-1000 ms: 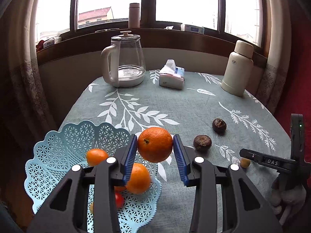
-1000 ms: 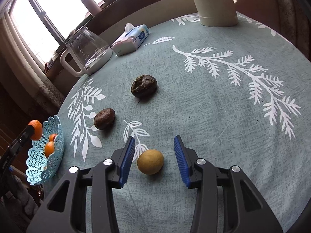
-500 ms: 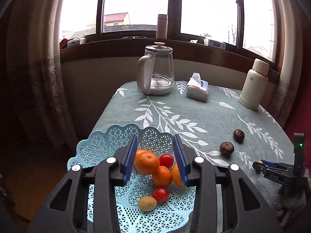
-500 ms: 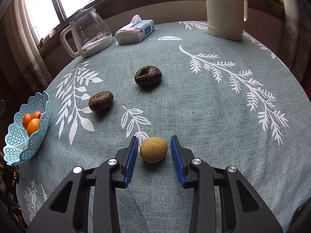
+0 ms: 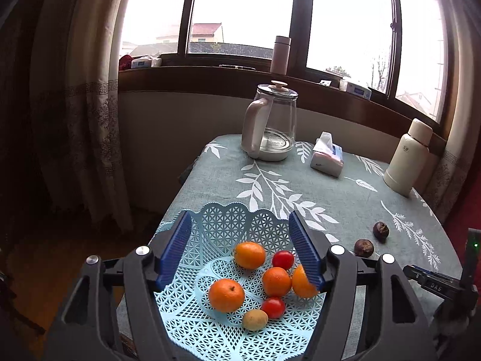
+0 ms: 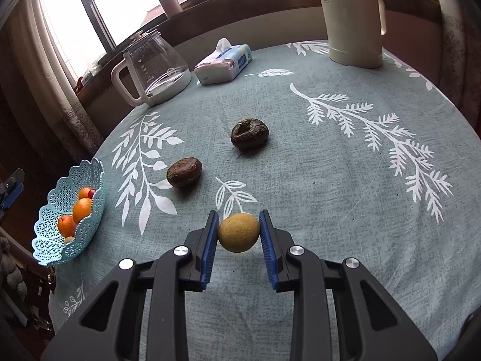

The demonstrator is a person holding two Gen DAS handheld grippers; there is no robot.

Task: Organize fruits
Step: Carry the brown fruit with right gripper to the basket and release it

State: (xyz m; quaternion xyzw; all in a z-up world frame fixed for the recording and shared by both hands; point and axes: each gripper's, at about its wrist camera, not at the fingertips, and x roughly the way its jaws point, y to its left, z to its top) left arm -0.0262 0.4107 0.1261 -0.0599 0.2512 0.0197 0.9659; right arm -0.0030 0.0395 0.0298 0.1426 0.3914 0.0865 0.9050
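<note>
— Status of the basket?

— My left gripper [image 5: 240,255] hangs spread wide and empty over the basket [image 5: 228,222]; oranges [image 5: 226,295], small red fruits [image 5: 283,260] and one yellow fruit lie inside.

— And outside it?

— My right gripper [image 6: 239,236] has its pads against the yellow fruit [image 6: 238,232] on the table [image 6: 345,186]. Two brown fruits [image 6: 184,172] remain loose there. I judge three left to bring over.

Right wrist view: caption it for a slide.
Right tool shut on a yellow fruit; two brown fruits on the table.
</note>
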